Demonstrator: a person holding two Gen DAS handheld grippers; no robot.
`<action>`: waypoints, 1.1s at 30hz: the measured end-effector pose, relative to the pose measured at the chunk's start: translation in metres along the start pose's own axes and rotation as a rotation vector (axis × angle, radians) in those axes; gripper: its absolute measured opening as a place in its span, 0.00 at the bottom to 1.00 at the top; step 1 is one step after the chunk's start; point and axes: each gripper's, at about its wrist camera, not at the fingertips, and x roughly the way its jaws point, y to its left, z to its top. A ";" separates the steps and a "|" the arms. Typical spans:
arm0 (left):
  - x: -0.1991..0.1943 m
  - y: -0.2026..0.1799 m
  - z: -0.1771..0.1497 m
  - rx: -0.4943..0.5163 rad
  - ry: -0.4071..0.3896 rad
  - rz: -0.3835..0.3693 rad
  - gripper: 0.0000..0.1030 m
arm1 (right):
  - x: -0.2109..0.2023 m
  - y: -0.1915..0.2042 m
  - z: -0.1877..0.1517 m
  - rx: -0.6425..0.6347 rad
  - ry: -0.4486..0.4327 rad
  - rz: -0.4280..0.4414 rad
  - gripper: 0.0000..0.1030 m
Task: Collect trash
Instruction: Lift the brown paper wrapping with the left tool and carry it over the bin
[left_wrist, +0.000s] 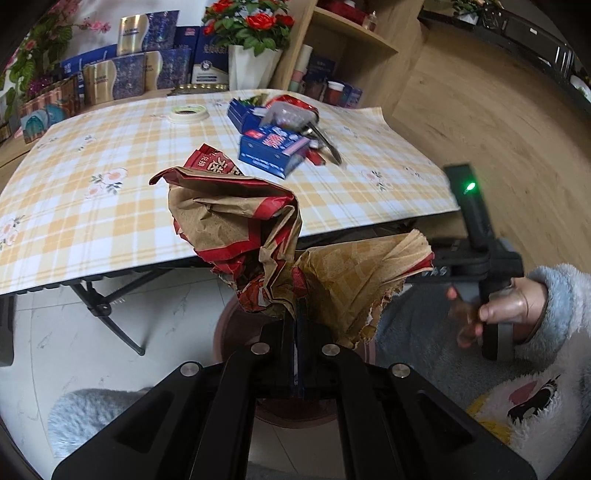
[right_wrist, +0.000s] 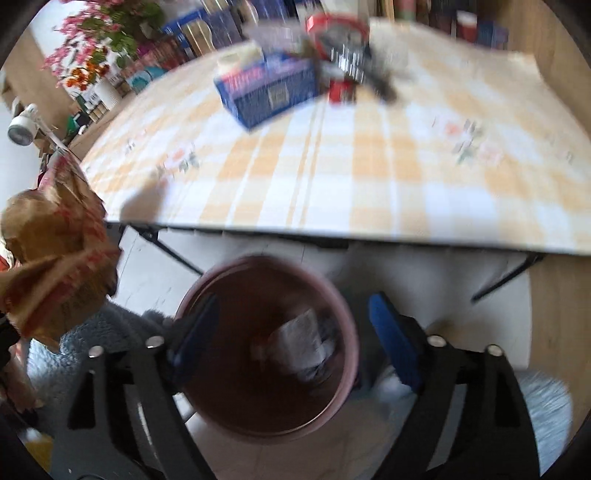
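Note:
My left gripper (left_wrist: 297, 314) is shut on a crumpled brown and red paper bag (left_wrist: 258, 236), held in front of the table edge above a round pinkish-brown bin (left_wrist: 229, 332). The bag also shows at the left of the right wrist view (right_wrist: 55, 258). My right gripper (right_wrist: 291, 325) is open and empty, right above the bin (right_wrist: 347, 365), which holds white paper scraps (right_wrist: 303, 343). On the table lie a blue box (left_wrist: 273, 151), a second blue box (left_wrist: 243, 114), a red wrapper (left_wrist: 210, 162) and a red and clear packet (left_wrist: 291, 109).
The folding table has a yellow plaid cloth (left_wrist: 110, 192) and black legs (left_wrist: 110, 317). A tape roll (left_wrist: 188, 112) lies at its back. Boxes, a flower vase (left_wrist: 251, 66) and wooden shelves (left_wrist: 351, 48) stand behind. The right gripper's handle and hand (left_wrist: 495, 295) are at right.

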 end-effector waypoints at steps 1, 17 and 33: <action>0.002 -0.002 0.000 0.001 0.005 -0.002 0.01 | -0.008 -0.002 0.000 -0.016 -0.043 -0.008 0.86; 0.041 -0.023 -0.010 0.079 0.051 0.067 0.01 | -0.058 -0.028 -0.012 -0.003 -0.376 -0.134 0.94; 0.065 -0.029 -0.027 0.111 0.169 0.019 0.01 | -0.052 -0.048 -0.015 0.129 -0.370 -0.099 0.94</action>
